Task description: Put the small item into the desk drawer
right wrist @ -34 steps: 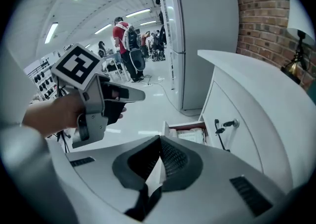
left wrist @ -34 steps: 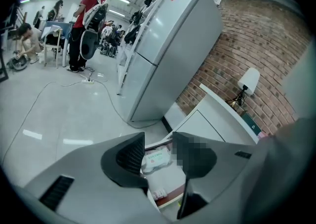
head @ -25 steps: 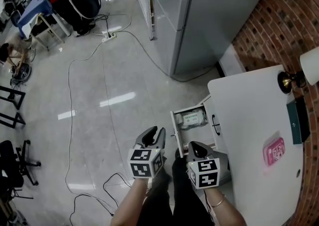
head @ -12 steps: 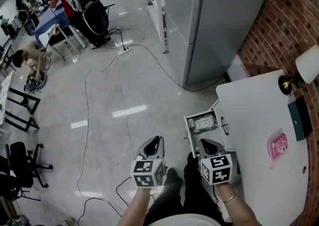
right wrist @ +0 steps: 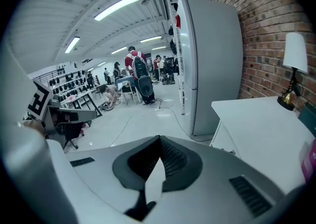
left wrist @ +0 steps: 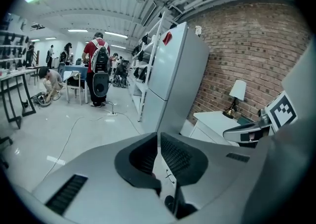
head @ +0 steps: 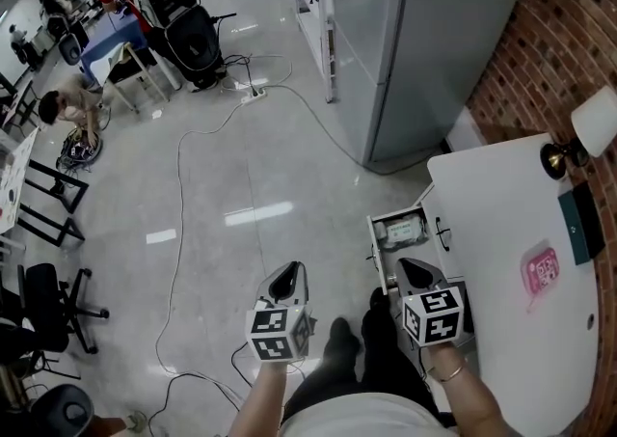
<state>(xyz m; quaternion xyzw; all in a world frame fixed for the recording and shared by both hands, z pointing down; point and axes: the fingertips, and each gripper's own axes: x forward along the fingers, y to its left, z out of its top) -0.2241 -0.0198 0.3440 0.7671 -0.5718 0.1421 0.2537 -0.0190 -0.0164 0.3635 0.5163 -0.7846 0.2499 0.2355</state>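
The white desk (head: 492,223) stands at the right, its top drawer (head: 378,250) pulled out toward the floor. A small pale packet (head: 401,230) lies inside the drawer. My left gripper (head: 287,281) hangs over the floor to the left of the drawer, shut with nothing between its jaws. My right gripper (head: 413,272) is just below the drawer's near end, jaws together and empty. In the left gripper view the closed jaws (left wrist: 158,135) point at the fridge (left wrist: 173,69). The right gripper view shows its closed jaws (right wrist: 159,138) beside the desk (right wrist: 261,124).
A grey fridge (head: 424,40) stands behind the desk against a brick wall. On the desk are a lamp (head: 583,136), a dark green box (head: 583,223) and a pink item (head: 540,269). Cables (head: 183,194) trail over the floor. People, chairs and tables fill the far left.
The left gripper's jaws have gone from slightly apart to closed. Both grippers sit lower and further right in the head view, which now takes in more of the floor.
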